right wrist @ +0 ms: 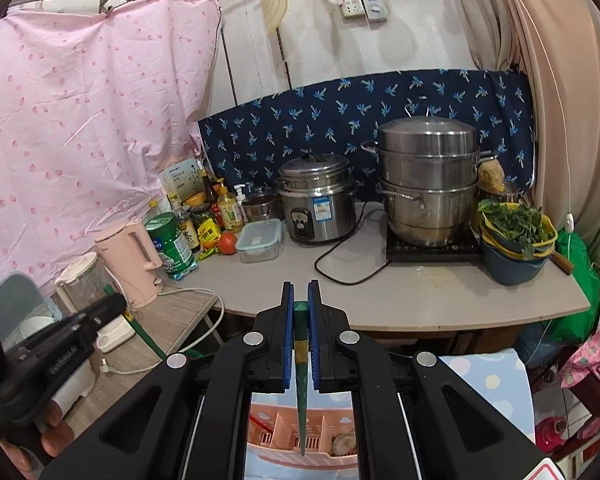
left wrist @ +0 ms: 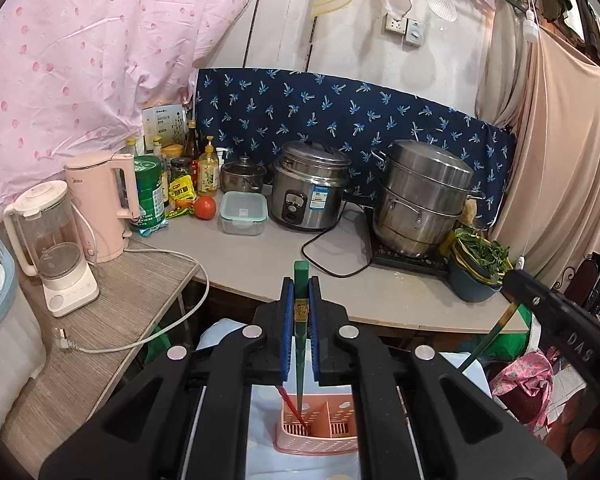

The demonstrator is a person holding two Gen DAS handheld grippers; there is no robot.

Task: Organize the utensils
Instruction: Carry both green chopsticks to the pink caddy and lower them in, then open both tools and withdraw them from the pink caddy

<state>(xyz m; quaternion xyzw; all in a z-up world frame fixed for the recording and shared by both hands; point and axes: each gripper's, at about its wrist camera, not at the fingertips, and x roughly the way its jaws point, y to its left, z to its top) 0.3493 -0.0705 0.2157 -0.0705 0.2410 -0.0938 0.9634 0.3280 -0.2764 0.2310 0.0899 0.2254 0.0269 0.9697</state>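
Counter (left wrist: pixel 380 300): its front edge runs just ahead of both grippers. The middle strip of the counter is bare between the lunchbox (left wrist: pixel 243 213) and the black cord (left wrist: pixel 332 256). The back and sides are crowded: kettle (left wrist: pixel 100 204) and blender (left wrist: pixel 54 240) to the left on the lower wood shelf (left wrist: pixel 112 312), rice cooker (left wrist: pixel 312 184) at centre, steamer (left wrist: pixel 424 196) on the hob at right, a bowl of greens (left wrist: pixel 478 268) at the right corner, close to the edge.

Your left gripper (left wrist: pixel 300 312) is clenched on a green chopstick (left wrist: pixel 300 344). The stick stands nearly upright between the blue pads (left wrist: pixel 287 320), its square butt above the fingertips and its tip down over the pink holder (left wrist: pixel 320 428), at the left compartment. A red chopstick (left wrist: pixel 292 408) already leans in that compartment.

Your right gripper (right wrist: pixel 300 320) is likewise clenched on a second green chopstick (right wrist: pixel 301 384), butt level with the pads (right wrist: pixel 314 332), tip hanging at the holder (right wrist: pixel 284 440) near a middle divider; which compartment it is over, I cannot tell. A round item lies in the holder's right section.

The two grippers work close together: each shows at the edge of the other's view, with little room between them above the holder.
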